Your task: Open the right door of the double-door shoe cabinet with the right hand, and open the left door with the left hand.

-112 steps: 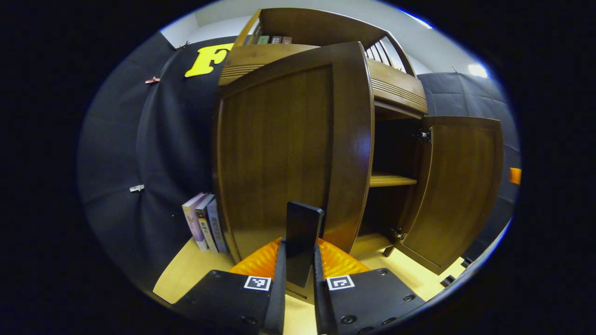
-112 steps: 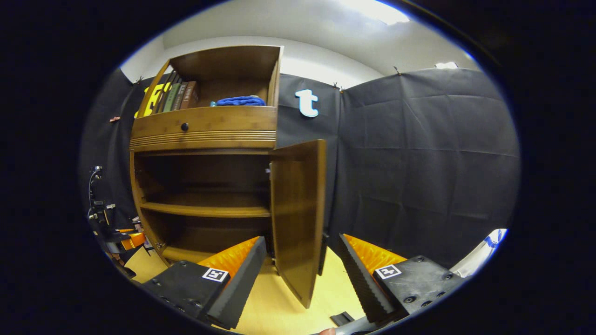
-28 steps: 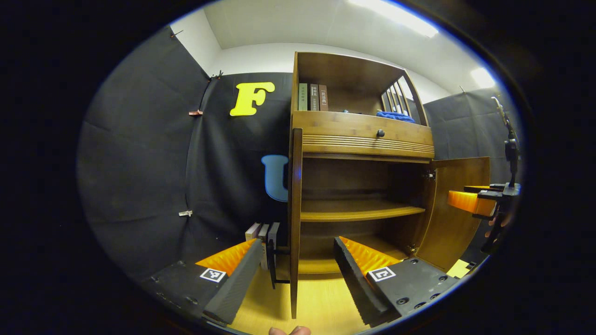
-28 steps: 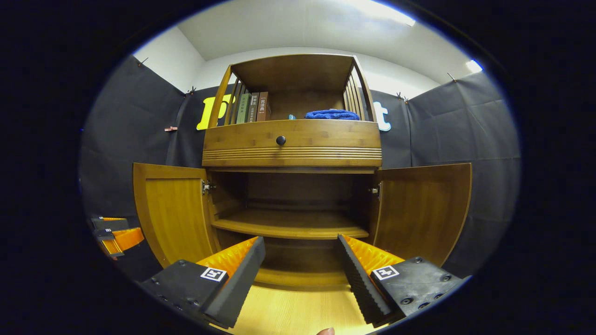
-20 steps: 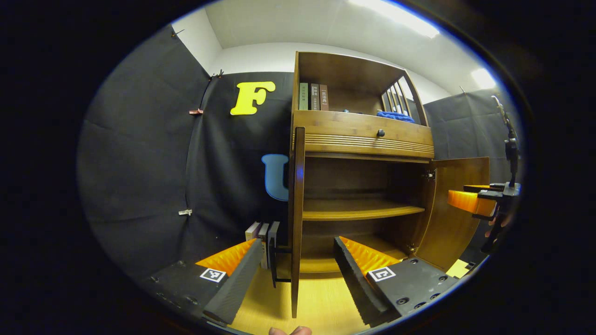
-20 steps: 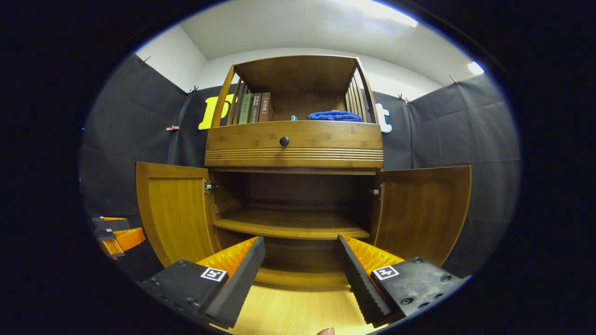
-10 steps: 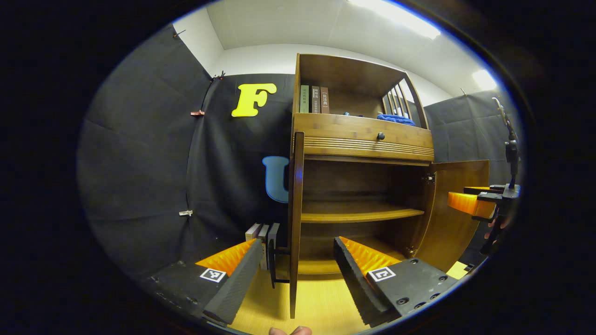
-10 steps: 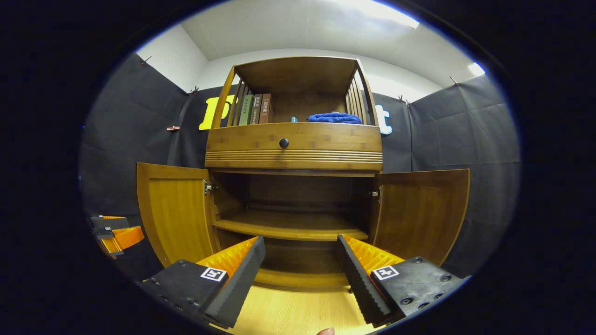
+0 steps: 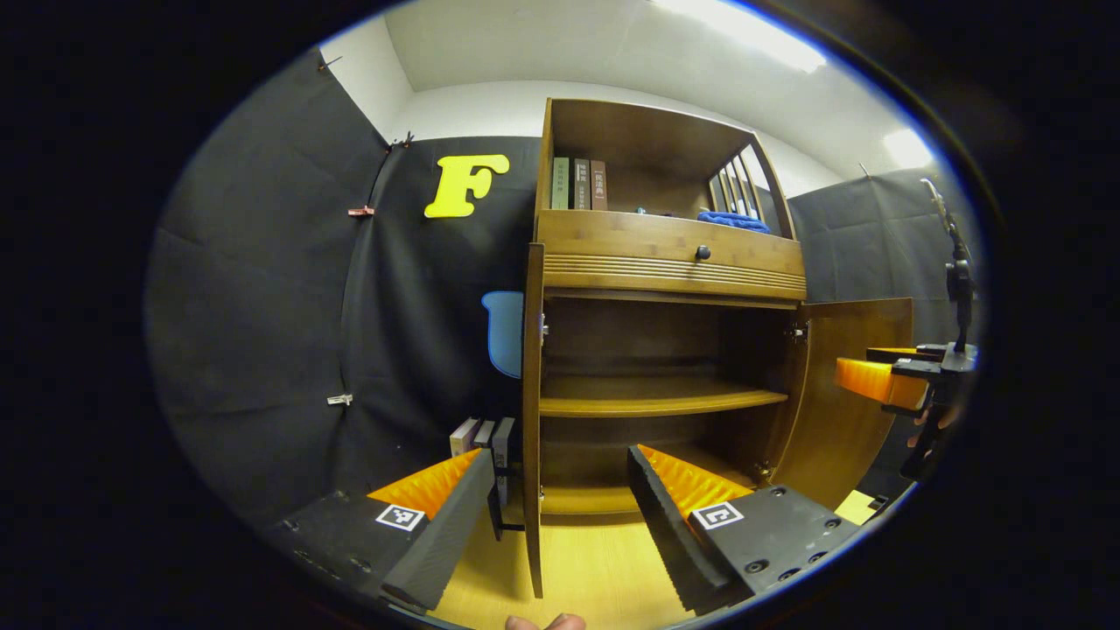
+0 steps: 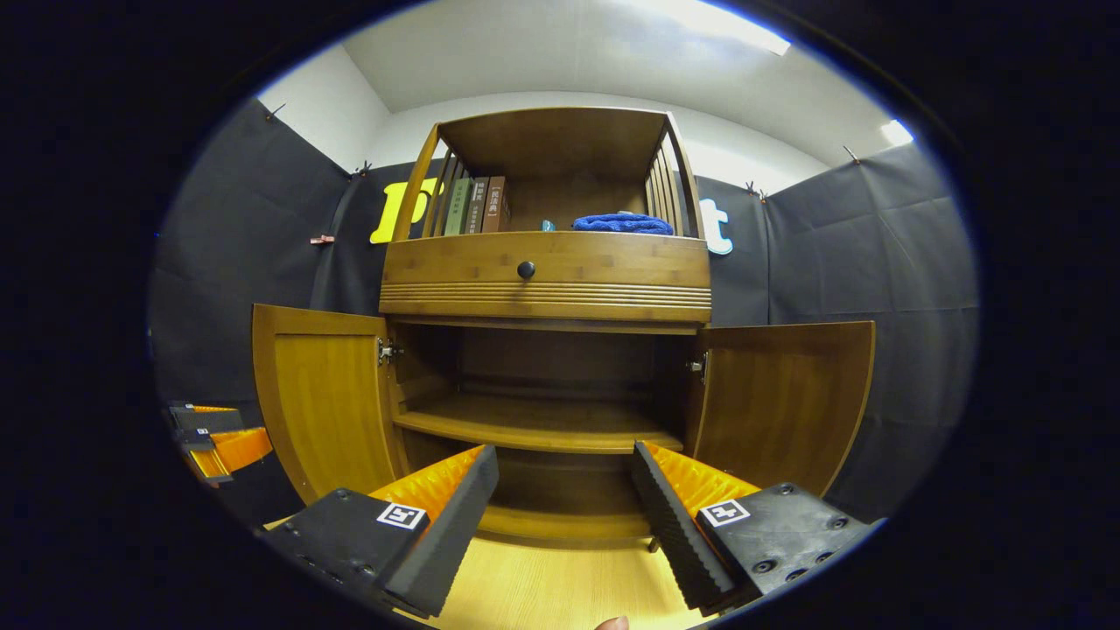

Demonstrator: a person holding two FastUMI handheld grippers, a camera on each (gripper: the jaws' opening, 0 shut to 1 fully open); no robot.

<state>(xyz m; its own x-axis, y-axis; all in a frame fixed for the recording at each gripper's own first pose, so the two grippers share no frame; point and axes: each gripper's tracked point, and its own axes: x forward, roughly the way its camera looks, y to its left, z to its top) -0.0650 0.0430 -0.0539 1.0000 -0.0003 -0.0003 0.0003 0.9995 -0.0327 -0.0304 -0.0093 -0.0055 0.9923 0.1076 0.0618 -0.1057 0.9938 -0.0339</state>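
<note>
The wooden shoe cabinet [image 10: 547, 271] faces me with both lower doors swung wide. Its left door [image 10: 324, 398] and right door [image 10: 787, 402] stand out to the sides, baring an inner shelf [image 10: 534, 427]. In the left gripper view the left door [image 9: 531, 420] shows edge-on with its dark handle [image 9: 500, 494], and the right door [image 9: 844, 411] stands open beyond. My left gripper [image 9: 551, 512] is open, straddling the door's edge without touching it. My right gripper [image 10: 564, 516] is open in front of the cabinet's middle, holding nothing. The left gripper [image 10: 214, 437] also appears at the far left, the right gripper [image 9: 884, 381] at the far right.
Books [image 10: 477, 206] and a blue cloth [image 10: 621, 223] sit in the top compartment above a drawer with a round knob [image 10: 526, 269]. More books [image 9: 477, 437] lean on the floor left of the cabinet. Black cloth walls surround it. The floor [image 10: 542, 595] is light wood.
Since 5.6 s ago my left gripper let go of the left door's handle and opened; both doors now stand wide. In the last second only small drifts of both views.
</note>
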